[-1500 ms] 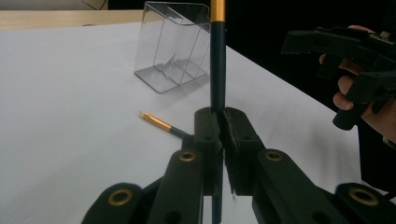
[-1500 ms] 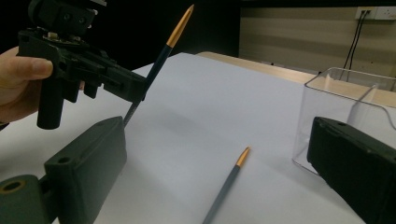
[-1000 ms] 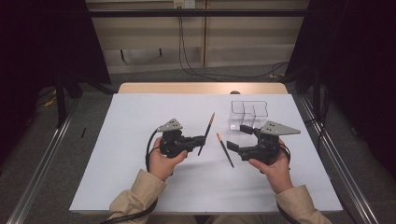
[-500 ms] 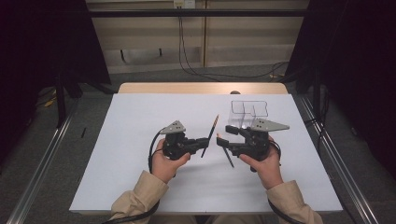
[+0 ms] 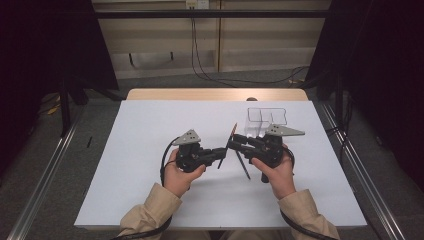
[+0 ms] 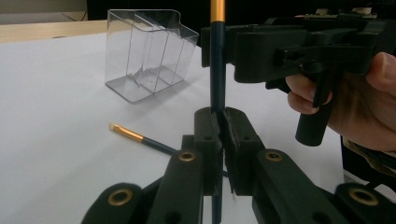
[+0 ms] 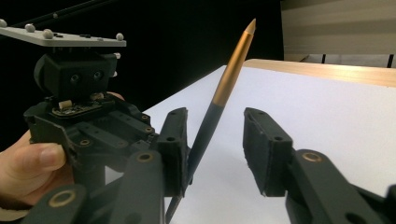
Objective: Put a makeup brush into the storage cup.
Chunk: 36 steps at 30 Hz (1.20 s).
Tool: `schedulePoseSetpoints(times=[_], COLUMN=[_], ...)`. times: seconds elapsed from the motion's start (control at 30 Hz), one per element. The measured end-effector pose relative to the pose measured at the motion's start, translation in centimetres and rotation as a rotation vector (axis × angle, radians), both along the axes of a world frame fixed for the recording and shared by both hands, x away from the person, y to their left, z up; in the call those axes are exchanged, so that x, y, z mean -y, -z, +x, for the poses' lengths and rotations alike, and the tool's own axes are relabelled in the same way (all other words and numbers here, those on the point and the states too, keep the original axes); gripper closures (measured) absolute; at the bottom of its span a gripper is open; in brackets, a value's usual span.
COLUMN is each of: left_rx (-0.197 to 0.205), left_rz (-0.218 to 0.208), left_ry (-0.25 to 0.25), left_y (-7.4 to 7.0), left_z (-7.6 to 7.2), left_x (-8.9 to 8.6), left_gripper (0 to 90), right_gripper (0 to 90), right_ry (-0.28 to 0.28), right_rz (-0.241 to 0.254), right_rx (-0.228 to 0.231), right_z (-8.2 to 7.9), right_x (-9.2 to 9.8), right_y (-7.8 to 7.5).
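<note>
Between my two tongs stands a dark brush with a gold end point(image 6: 216, 60): my left tongs point(image 6: 220, 122) are clamped on its lower shaft, and my right tongs point(image 7: 215, 149) have just been closing around it, one pad touching, the other apart. A second brush point(image 6: 140, 139) lies on the counter point(image 5: 150, 130) beyond my left tongs, near a clear holder point(image 6: 147, 53).

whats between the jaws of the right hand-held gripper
In the right gripper view, the dark-handled brush with a gold ferrule stands between the right hand-held gripper's jaws, which have just been closing; the right-hand pad is apart from it.
</note>
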<state>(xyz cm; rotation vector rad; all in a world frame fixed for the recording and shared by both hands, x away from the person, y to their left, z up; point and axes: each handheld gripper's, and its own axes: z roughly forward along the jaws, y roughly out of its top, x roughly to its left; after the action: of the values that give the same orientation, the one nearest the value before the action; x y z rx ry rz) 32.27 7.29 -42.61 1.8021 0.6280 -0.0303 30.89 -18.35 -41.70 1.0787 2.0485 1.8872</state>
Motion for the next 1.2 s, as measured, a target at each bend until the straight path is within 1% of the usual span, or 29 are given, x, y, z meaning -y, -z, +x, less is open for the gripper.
schedulePoseSetpoints(times=[0.1,0.23,0.27,0.3,0.33,0.4,0.43,0.57,0.6,0.67,0.73,0.77,0.8,0.83,0.87,0.93,1.0,1.03,1.07,1.1,1.13,1.17,1.2], left_rx=[0.009,0.013,0.014,0.014,0.015,0.028,0.028,0.042,0.039,0.034,0.034,0.032,0.031,0.026,0.026,0.027,0.035,0.038,0.037,0.037,0.042,0.042,0.048], left_rz=[-0.004,-0.005,-0.005,-0.006,-0.006,-0.017,-0.017,-0.014,-0.008,-0.009,-0.014,-0.013,-0.019,-0.022,-0.027,-0.029,-0.034,-0.037,-0.040,-0.042,-0.051,-0.051,-0.052], left_ry=[0.000,0.001,0.000,0.001,0.001,0.010,0.010,0.018,0.023,0.029,0.030,0.030,0.027,0.026,0.022,0.023,0.015,0.014,0.013,0.014,0.013,0.013,0.013], left_y=[-0.07,-0.08,-0.07,-0.06,-0.05,-0.03,-0.03,0.04,0.03,0.03,0.02,0.02,0.03,0.02,0.01,-0.03,-0.10,-0.11,-0.13,-0.11,-0.05,-0.05,-0.02], left_z=[-0.06,-0.08,-0.08,-0.07,-0.07,-0.12,-0.12,-0.18,-0.22,-0.27,-0.22,-0.19,-0.16,-0.14,-0.11,-0.07,0.00,0.06,0.10,0.15,0.19,0.19,0.23], left_x=[0.04,0.03,0.03,0.03,0.03,0.08,0.08,0.21,0.23,0.33,0.35,0.31,0.29,0.25,0.21,0.15,0.10,0.06,0.03,0.02,0.01,0.01,0.01], left_gripper=[84.5,84.5,84.6,84.6,84.5,84.5,84.5,84.5,90.0,90.0,90.0,88.9,85.2,85.2,81.4,79.9,71.7,71.7,67.0,67.0,61.5,59.1,59.1], right_gripper=[64.6,67.1,69.3,69.3,71.9,74.6,74.6,80.0,83.4,83.5,83.5,83.5,83.5,83.5,83.5,83.6,83.5,83.5,83.6,83.6,83.6,83.5,83.5], right_ry=[-0.002,-0.006,-0.010,-0.010,-0.010,-0.012,-0.012,-0.027,-0.025,-0.037,-0.038,-0.037,-0.039,-0.039,-0.031,-0.032,-0.025,-0.025,-0.023,-0.023,-0.017,-0.019,-0.019], right_rz=[0.006,0.002,0.000,0.000,0.000,0.000,0.000,0.021,0.013,0.012,0.004,-0.005,-0.002,-0.002,-0.006,-0.003,-0.006,-0.006,0.002,0.002,0.010,0.011,0.011], right_rx=[-0.003,-0.008,-0.006,-0.006,-0.006,-0.002,-0.002,-0.009,0.002,0.004,0.006,0.012,0.015,0.015,0.024,0.029,0.037,0.037,0.039,0.039,0.041,0.041,0.041], right_z=[0.09,0.18,0.20,0.20,0.22,0.25,0.25,0.30,0.20,0.25,0.25,0.22,0.23,0.23,0.20,0.21,0.20,0.20,0.22,0.22,0.26,0.28,0.28], right_x=[-0.15,-0.47,-0.61,-0.61,-0.71,-0.74,-0.74,-0.64,-0.73,-0.77,-0.81,-0.84,-0.81,-0.81,-0.71,-0.64,-0.45,-0.45,-0.32,-0.32,-0.20,-0.17,-0.17], right_y=[-0.09,-0.22,-0.23,-0.23,-0.24,-0.21,-0.21,-0.16,-0.24,-0.31,-0.35,-0.39,-0.44,-0.44,-0.52,-0.53,-0.57,-0.57,-0.55,-0.55,-0.53,-0.53,-0.53])
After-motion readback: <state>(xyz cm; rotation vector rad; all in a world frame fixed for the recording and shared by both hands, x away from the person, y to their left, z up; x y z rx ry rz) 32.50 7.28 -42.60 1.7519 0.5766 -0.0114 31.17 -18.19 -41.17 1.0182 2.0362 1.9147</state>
